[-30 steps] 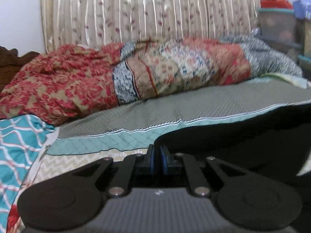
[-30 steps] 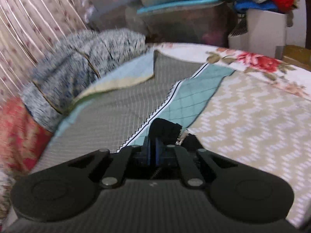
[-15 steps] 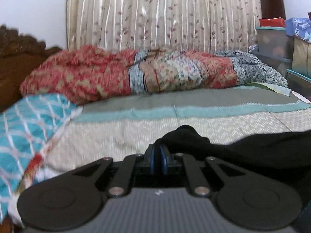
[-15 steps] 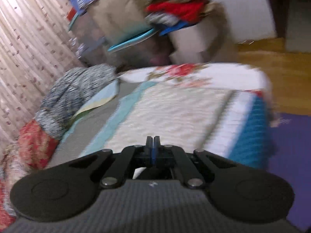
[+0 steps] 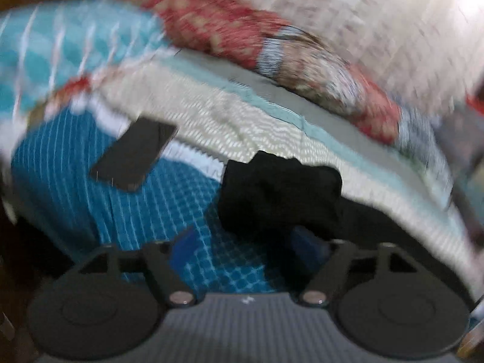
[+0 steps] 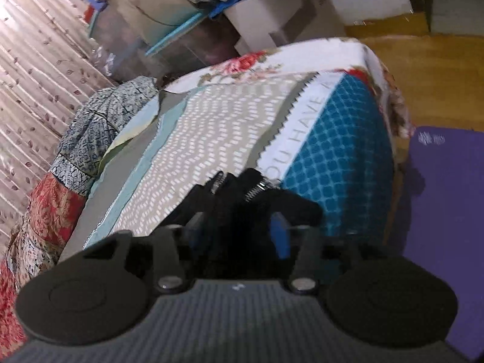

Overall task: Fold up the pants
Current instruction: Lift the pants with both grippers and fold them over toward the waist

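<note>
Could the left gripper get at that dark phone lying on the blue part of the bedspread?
Probably yes: the left gripper, jaws opening, has only bare bedspread between it and the phone; the black pants lie aside.

A patterned bed [image 6: 230, 127] stands before pleated curtains [image 6: 33, 60], on a wooden floor [image 6: 438, 69].

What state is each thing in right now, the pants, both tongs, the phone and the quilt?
Black pants: bunched on the bed's near edge, unfolded.
Left tongs: opening, fingers apart; pants just ahead, not pinched.
Right tongs: opening, black cloth between the fingers.
Phone: flat on the bedspread, screen dark.
Quilt: heaped along the far side.
</note>
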